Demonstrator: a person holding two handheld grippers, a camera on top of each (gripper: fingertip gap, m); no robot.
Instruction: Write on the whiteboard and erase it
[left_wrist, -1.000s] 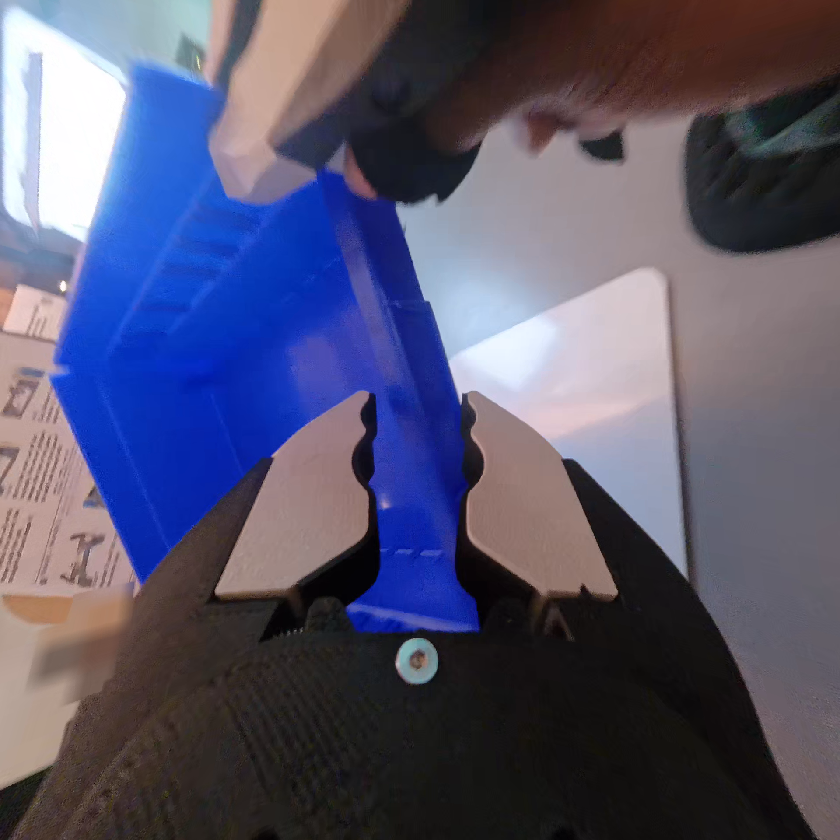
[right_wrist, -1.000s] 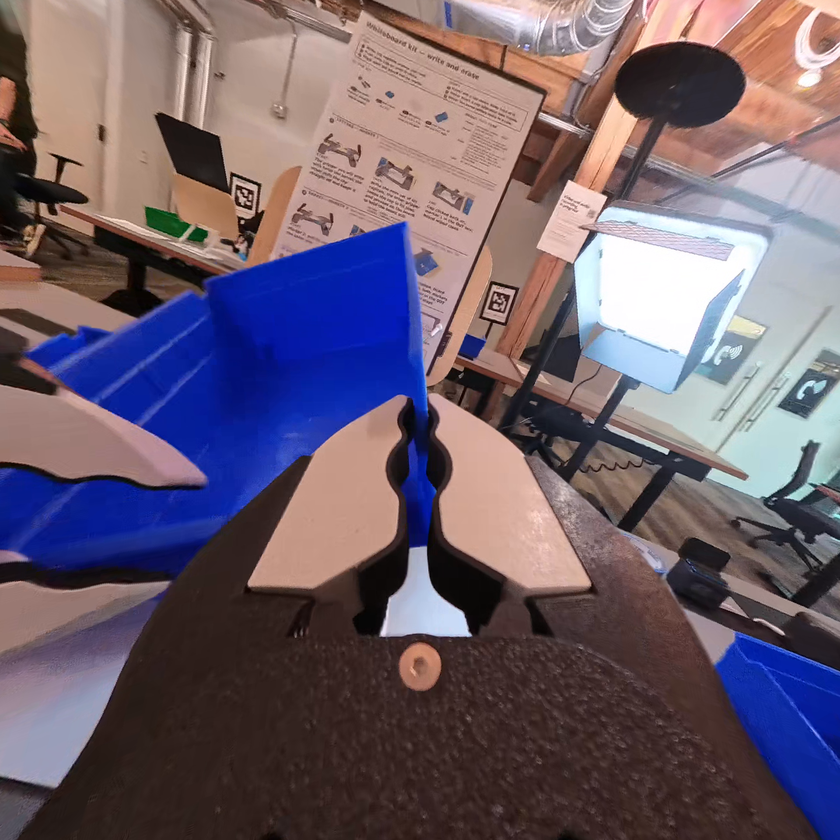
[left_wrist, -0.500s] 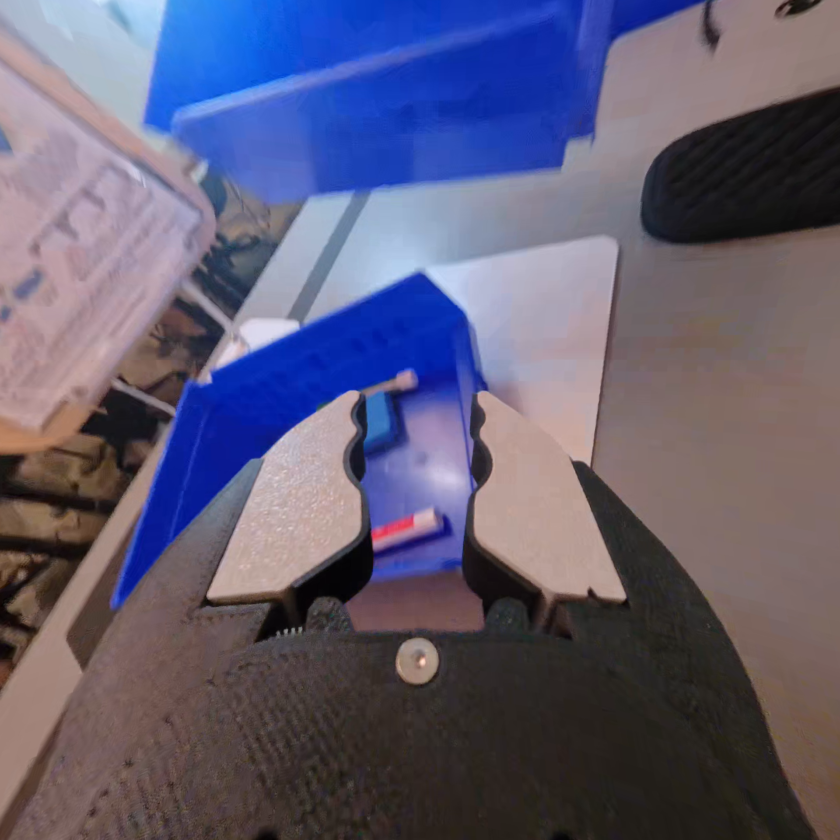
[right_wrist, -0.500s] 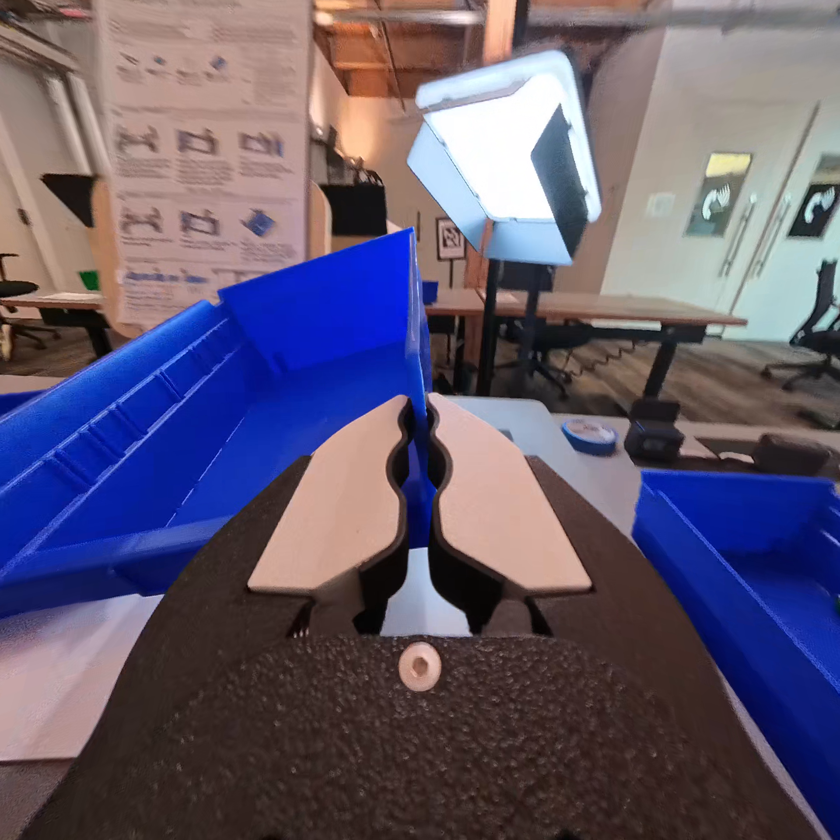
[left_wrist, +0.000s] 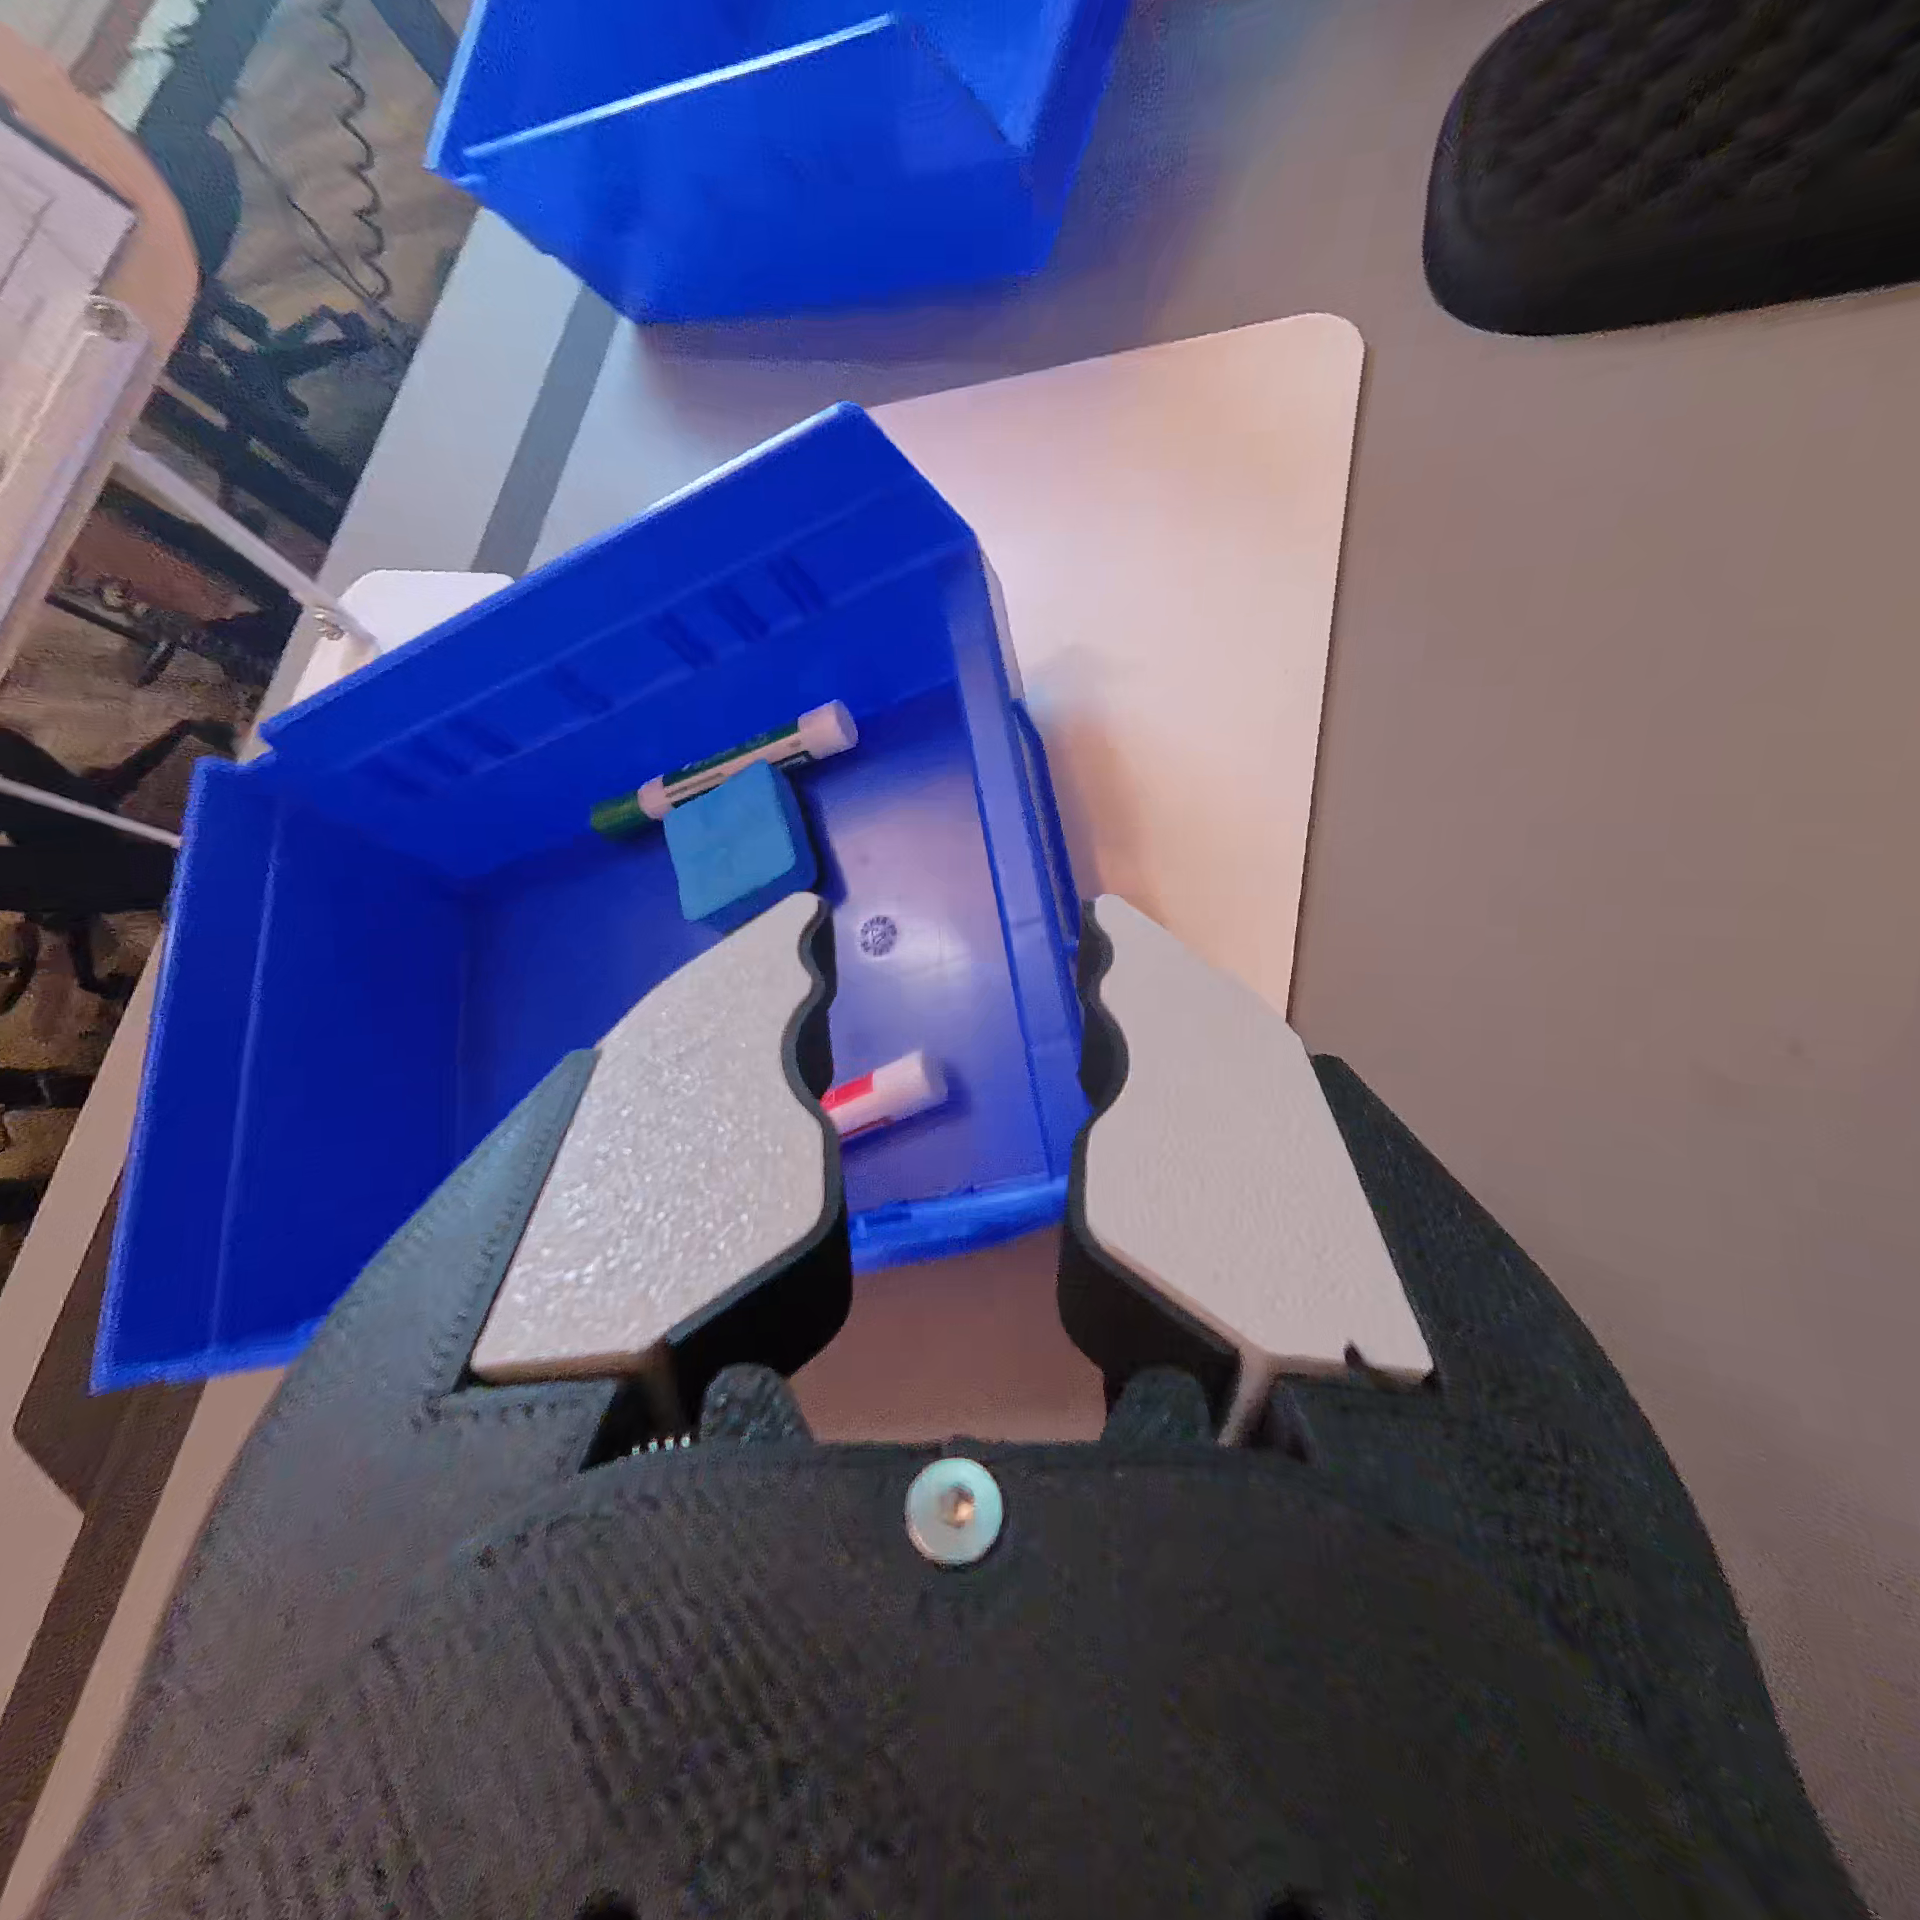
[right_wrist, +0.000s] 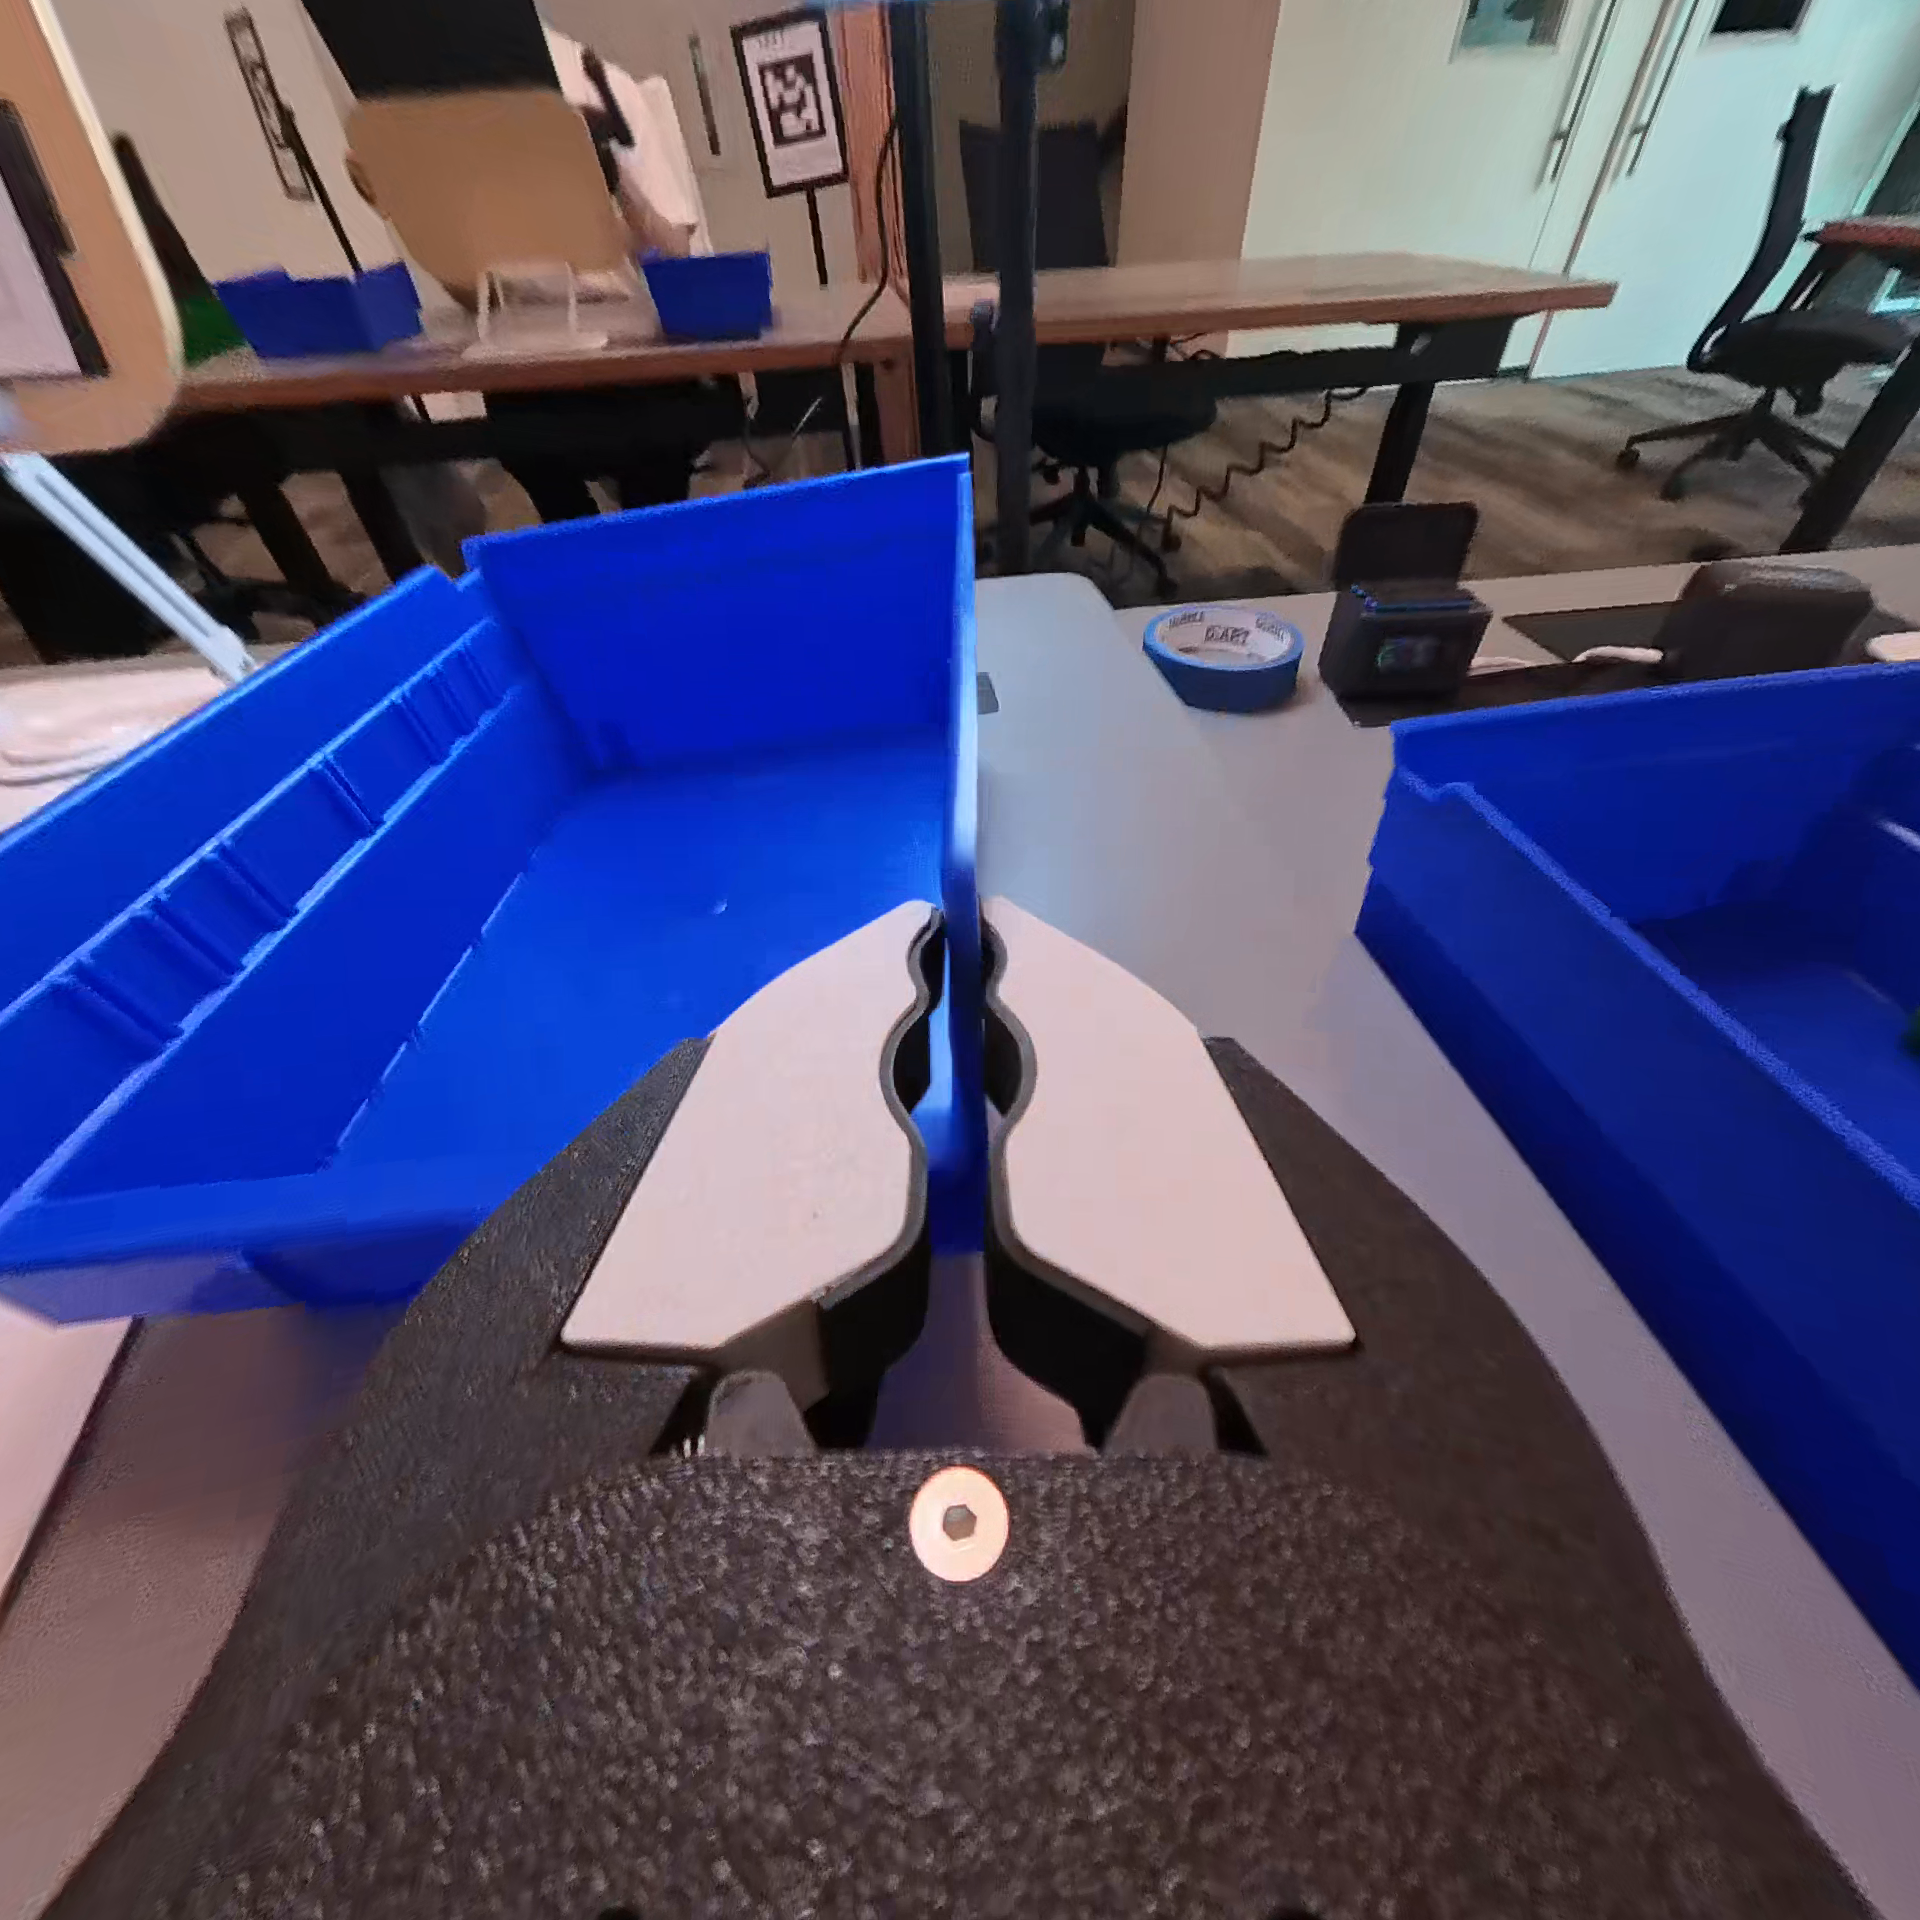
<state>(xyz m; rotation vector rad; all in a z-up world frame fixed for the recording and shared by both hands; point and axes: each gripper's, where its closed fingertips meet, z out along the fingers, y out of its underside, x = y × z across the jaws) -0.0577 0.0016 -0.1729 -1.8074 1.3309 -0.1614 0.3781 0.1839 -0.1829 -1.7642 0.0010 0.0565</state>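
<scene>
A blue bin (left_wrist: 312, 1039) stands on the left part of the white whiteboard (left_wrist: 1174, 540). In it lie a green marker (left_wrist: 727, 769), a blue eraser (left_wrist: 738, 852) and a red-and-white marker (left_wrist: 888, 1096), partly hidden by my finger. My left gripper (left_wrist: 951, 914) is open and empty, above the bin's near right corner. My right gripper (right_wrist: 961, 920) is shut on the upright side wall of an empty blue bin (right_wrist: 675, 935).
Another blue bin (left_wrist: 779, 187) stands past the whiteboard's far edge and a black pad (left_wrist: 1683, 156) lies at the far right. In the right wrist view a further blue bin (right_wrist: 1610, 987) is on the right, with a blue tape roll (right_wrist: 1224, 644) and a black box (right_wrist: 1403, 613) behind.
My left gripper has drawn back from the bin wall that stood between its fingers and now looks down into the bin. The bin in my right gripper has come down from tilted to level.
</scene>
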